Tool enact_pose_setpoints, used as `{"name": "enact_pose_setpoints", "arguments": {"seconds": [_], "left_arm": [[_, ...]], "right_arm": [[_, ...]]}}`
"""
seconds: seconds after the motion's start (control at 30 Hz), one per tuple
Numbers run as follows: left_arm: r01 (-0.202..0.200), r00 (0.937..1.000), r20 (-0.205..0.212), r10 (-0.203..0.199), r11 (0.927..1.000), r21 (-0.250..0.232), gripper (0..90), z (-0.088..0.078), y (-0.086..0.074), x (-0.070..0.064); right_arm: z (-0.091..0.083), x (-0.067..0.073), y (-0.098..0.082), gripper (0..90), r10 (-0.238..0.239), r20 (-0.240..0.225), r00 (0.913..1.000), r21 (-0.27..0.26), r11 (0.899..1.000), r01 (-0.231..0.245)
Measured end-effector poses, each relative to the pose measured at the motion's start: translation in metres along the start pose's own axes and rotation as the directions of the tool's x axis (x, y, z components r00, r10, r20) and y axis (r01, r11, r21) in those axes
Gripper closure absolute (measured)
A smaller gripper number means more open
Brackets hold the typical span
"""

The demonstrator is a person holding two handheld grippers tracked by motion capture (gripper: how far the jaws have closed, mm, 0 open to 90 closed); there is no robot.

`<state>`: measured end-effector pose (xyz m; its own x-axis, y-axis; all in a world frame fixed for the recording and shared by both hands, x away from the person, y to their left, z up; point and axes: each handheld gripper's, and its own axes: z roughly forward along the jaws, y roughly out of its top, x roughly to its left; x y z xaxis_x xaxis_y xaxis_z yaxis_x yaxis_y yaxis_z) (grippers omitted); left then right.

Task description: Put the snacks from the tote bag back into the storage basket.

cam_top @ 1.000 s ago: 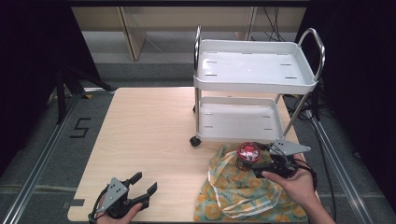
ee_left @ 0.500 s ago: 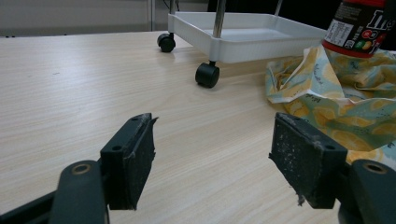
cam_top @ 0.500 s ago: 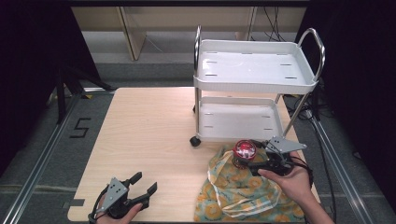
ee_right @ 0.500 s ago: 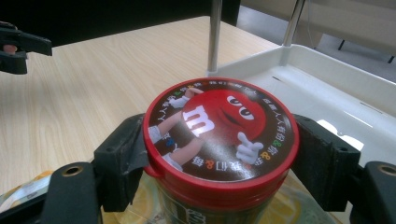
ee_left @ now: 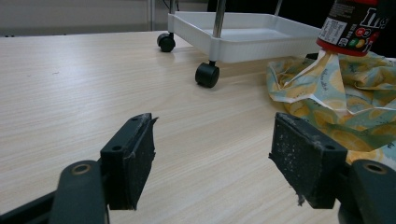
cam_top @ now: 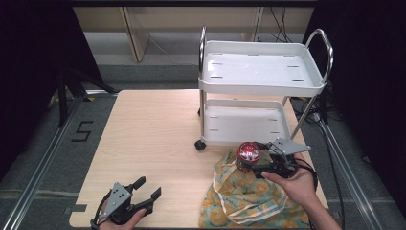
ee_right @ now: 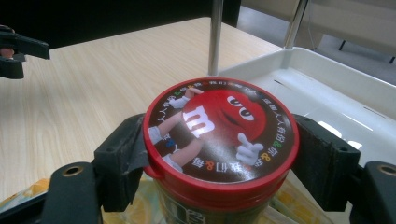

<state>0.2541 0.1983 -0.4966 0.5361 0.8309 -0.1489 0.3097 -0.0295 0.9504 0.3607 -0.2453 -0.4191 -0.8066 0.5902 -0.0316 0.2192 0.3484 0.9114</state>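
Grip: right gripper (cam_top: 256,160) clamped on candy tub (cam_top: 248,155), lifted above cloth bag (cam_top: 249,199), near right.
Left gripper (cam_top: 146,189): jaws apart, empty.
Tip: keep tub upright, clear cart (cam_top: 249,139) rim.

Wooden table (cam_top: 158,143), white cart (cam_top: 261,72), grey floor (cam_top: 28,158)

Bench (cam_top: 153,143): matt pale wood grain. Cart (cam_top: 261,72): glossy white plastic trays, chrome metal posts. Bag (cam_top: 249,196): crinkled printed cloth. Jar lid (ee_right: 219,123): glossy red plastic.
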Motion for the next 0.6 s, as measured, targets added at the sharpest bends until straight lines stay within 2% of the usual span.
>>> {"name": "enact_pose_setpoints", "arguments": {"seconds": [0.03, 0.07, 0.1, 0.17, 0.2, 0.27, 0.3, 0.4, 0.43, 0.5, 0.6], "left_arm": [[0.000, 1.0000, -0.001, 0.000, 1.0000, 0.000, 29.5, -0.0002, 0.0000, -0.0004], [-0.002, 1.0000, -0.002, 0.002, 1.0000, 0.001, 29.5, -0.0003, 0.0000, -0.0005], [-0.002, 1.0000, -0.004, 0.002, 1.0000, 0.003, 29.5, -0.0004, 0.0001, -0.0006], [-0.002, 1.0000, -0.002, 0.002, 1.0000, 0.002, 29.5, -0.0002, 0.0000, -0.0005], [0.000, 1.0000, 0.000, 0.000, 1.0000, 0.002, 29.5, -0.0002, -0.0001, -0.0004], [0.000, 1.0000, -0.001, 0.000, 1.0000, 0.001, 29.5, -0.0001, 0.0000, -0.0003], [0.000, 1.0000, -0.002, 0.000, 1.0000, 0.000, 29.5, -0.0001, 0.0000, -0.0002], [0.000, 1.0000, -0.001, 0.000, 1.0000, 0.001, 29.5, -0.0001, 0.0000, -0.0002], [-0.001, 1.0000, -0.001, 0.001, 1.0000, 0.000, 29.5, -0.0003, 0.0000, -0.0001], [0.000, 1.0000, 0.000, 0.000, 1.0000, 0.001, 29.5, -0.0002, 0.0000, -0.0001], [-0.002, 1.0000, 0.000, 0.002, 1.0000, 0.002, 29.5, -0.0004, 0.0000, 0.0000]], "right_arm": [[-0.0002, 0.0016, 0.0006, 26.2, 0.017, 0.009, 0.9998, 0.011, 1.000, -0.017], [-0.0002, 0.0006, 0.0010, 26.2, -0.005, 0.020, 0.9998, 0.004, 1.000, 0.005], [0.0003, 0.0025, 0.0009, 26.2, 0.020, 0.012, 0.9997, 0.006, 1.000, -0.020], [0.0008, 0.0032, 0.0011, 26.2, 0.021, 0.009, 0.9997, 0.006, 1.000, -0.021], [0.0017, 0.0021, 0.0014, 26.2, 0.004, 0.006, 1.0000, 0.002, 1.000, -0.004], [0.0020, 0.0026, 0.0021, 26.2, 0.011, 0.004, 0.9999, 0.004, 1.000, -0.011], [0.0025, 0.0016, 0.0029, 26.2, -0.007, 0.008, 0.9999, 0.000, 1.000, 0.007], [0.0027, 0.0025, 0.0041, 26.2, 0.012, 0.007, 0.9999, 0.001, 1.000, -0.012], [0.0046, 0.0017, 0.0054, 26.2, -0.004, 0.015, 0.9999, -0.020, 1.000, 0.005], [0.0040, 0.0016, 0.0064, 26.2, -0.009, 0.025, 0.9996, -0.017, 1.000, 0.009], [0.0047, 0.0021, 0.0085, 26.2, -0.001, 0.001, 1.0000, -0.007, 1.000, 0.001]]}}
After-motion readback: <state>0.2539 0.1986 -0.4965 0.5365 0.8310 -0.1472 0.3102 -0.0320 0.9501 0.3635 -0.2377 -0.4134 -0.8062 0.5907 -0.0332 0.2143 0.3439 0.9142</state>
